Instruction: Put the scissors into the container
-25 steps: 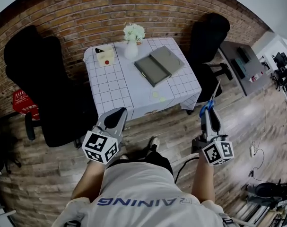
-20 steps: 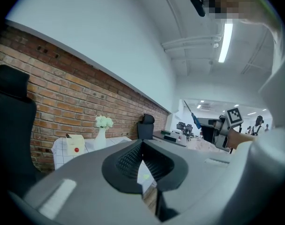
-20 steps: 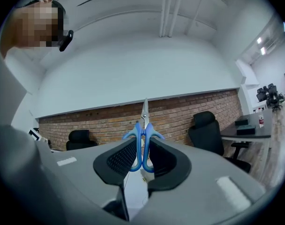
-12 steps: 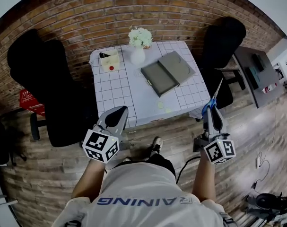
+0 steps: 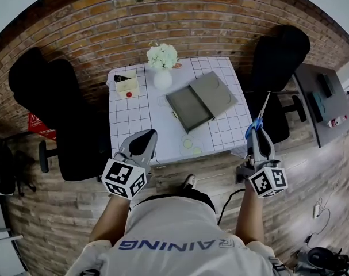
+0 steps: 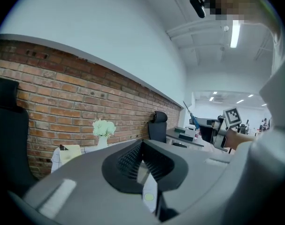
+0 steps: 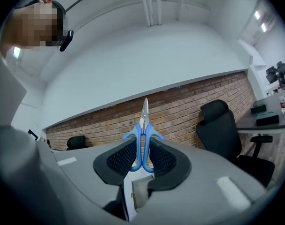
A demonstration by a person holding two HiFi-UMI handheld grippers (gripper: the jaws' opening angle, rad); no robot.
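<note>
Blue-handled scissors (image 5: 257, 121) stand with blades pointing up and away, and my right gripper (image 5: 257, 137) is shut on their handles, off the table's front right corner. In the right gripper view the scissors (image 7: 143, 125) sit upright between the jaws of the right gripper (image 7: 143, 146). An open grey case (image 5: 200, 100), the container, lies on the white grid-cloth table (image 5: 140, 114), ahead and left of the scissors. My left gripper (image 5: 144, 138) hovers at the table's front left edge, shut and holding nothing. The left gripper (image 6: 142, 144) shows only its closed pads.
A white vase of flowers (image 5: 163, 68) and a pale yellow box (image 5: 127, 85) stand at the table's back. Two small pale discs (image 5: 188, 144) lie near the front edge. Black office chairs flank the table on the left (image 5: 53, 114) and right (image 5: 277, 56). A brick wall is behind.
The table has drawn nearer and shifted lower and more central in the head view. Both grippers keep the same pose, with the scissors still held upright in the right one.
</note>
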